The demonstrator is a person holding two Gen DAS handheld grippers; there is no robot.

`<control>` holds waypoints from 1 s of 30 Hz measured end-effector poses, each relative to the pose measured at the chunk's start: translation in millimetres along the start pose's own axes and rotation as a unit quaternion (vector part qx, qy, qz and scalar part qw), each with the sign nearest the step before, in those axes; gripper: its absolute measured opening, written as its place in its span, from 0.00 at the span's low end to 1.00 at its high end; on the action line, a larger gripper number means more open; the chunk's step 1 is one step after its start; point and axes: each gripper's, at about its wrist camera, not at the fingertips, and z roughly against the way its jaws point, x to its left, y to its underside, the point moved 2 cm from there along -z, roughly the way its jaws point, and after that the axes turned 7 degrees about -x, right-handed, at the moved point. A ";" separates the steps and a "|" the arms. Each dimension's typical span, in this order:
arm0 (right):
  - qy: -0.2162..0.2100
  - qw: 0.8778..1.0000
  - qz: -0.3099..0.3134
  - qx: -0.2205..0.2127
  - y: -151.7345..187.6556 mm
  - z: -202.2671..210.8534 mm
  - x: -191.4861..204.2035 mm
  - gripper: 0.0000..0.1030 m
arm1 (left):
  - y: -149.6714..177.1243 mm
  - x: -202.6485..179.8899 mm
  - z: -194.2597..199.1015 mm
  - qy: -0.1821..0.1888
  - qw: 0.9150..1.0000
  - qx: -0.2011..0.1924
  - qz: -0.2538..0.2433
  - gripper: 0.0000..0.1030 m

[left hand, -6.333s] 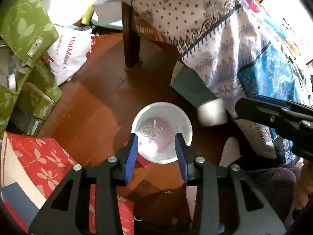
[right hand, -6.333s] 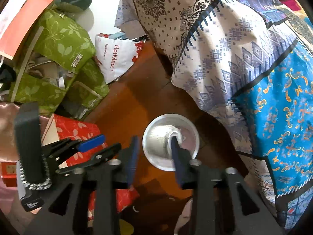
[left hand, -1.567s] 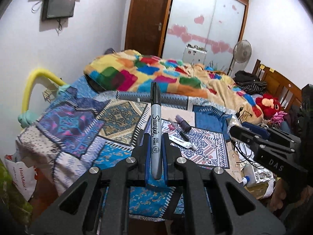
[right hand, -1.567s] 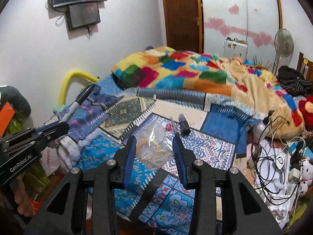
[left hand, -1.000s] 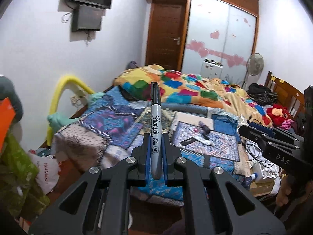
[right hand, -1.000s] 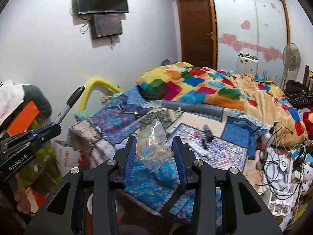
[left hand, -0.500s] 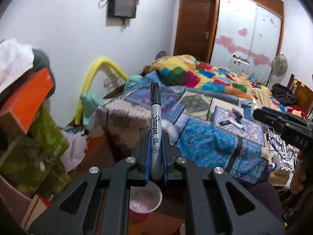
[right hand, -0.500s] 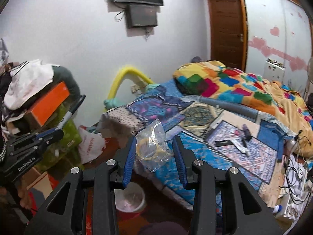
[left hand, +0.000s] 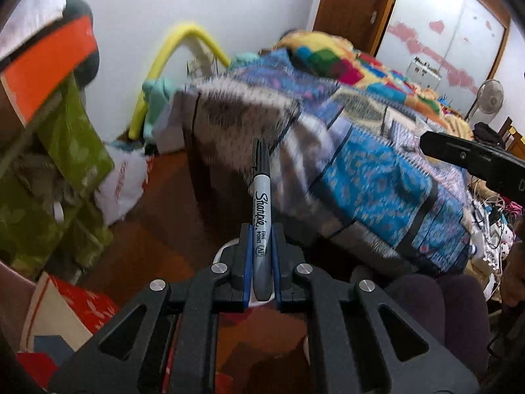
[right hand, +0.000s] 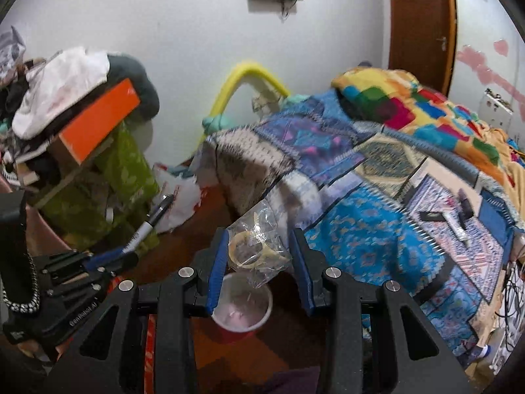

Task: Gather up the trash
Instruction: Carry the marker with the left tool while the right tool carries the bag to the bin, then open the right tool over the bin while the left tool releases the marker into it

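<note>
My left gripper (left hand: 261,256) is shut on a grey Sharpie marker (left hand: 261,203) that stands upright between the blue pads; it also shows at the left of the right wrist view (right hand: 149,226). My right gripper (right hand: 257,256) is shut on a crumpled clear plastic bag (right hand: 259,246) with a yellowish ring inside. Both hang over the wooden floor beside the bed. A white round bin (right hand: 242,312) sits on the floor right below the bag. In the left wrist view only the bin's rim (left hand: 223,251) peeks out behind the fingers.
The bed with a patterned blue cover (right hand: 377,246) fills the right side, with markers and a tube (right hand: 456,226) on it. Green bags (right hand: 121,177), an orange box (right hand: 98,121) and a white shopping bag (right hand: 180,200) crowd the left. A red patterned box (left hand: 75,308) lies on the floor.
Both grippers have swung down and left from the bed toward the floor, each still holding its item. The white bin has come in under the right gripper.
</note>
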 end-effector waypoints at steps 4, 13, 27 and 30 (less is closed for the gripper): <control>-0.012 0.999 0.003 0.041 12.5 -30.6 8.5 0.34 | 13.8 7.9 -26.6 0.000 0.999 0.033 0.013 0.09; -0.039 0.991 -0.002 0.129 39.3 -94.7 17.3 0.34 | 39.4 20.6 -78.1 -0.002 0.994 0.099 0.045 0.09; -0.081 0.966 -0.066 0.238 59.8 -179.5 13.1 0.40 | 56.5 35.5 -124.9 -0.010 0.985 0.152 0.076 0.09; -0.081 0.965 -0.068 0.239 58.0 -181.0 13.7 0.48 | 54.7 35.2 -130.6 -0.010 0.985 0.155 0.075 0.09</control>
